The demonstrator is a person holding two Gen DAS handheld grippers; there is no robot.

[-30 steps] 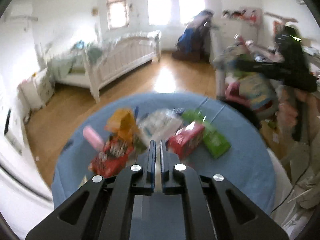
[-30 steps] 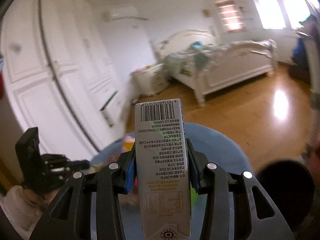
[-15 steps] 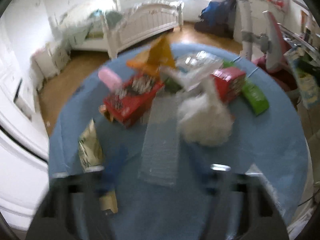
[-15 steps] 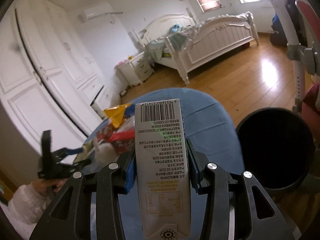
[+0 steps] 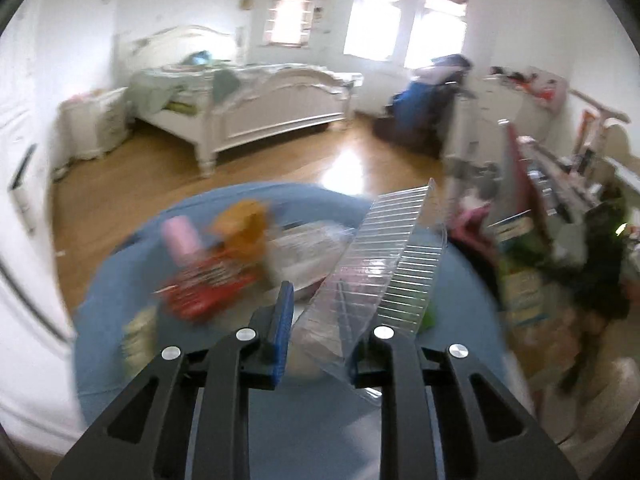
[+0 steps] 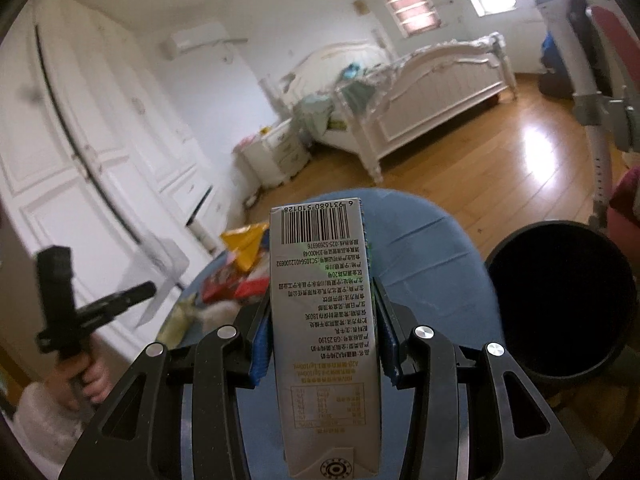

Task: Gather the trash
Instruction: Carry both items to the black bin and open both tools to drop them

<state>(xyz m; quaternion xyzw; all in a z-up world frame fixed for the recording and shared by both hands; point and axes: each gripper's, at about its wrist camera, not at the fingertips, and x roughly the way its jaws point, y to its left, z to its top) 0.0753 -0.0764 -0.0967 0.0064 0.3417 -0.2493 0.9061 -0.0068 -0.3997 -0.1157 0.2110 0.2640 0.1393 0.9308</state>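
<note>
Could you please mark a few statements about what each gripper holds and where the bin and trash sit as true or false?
1. The right gripper is shut on the silver carton. True.
2. The black bin stands on the blue table. False: it stands beside the table, on the floor side.
3. A clear ribbed plastic tray sits tilted in the left gripper. True.
4. The carton's barcode end points toward the camera. False: the barcode is at the far end, away from it.
5. The table holds no other trash. False: the red wrapper and other packets still lie there.
</note>
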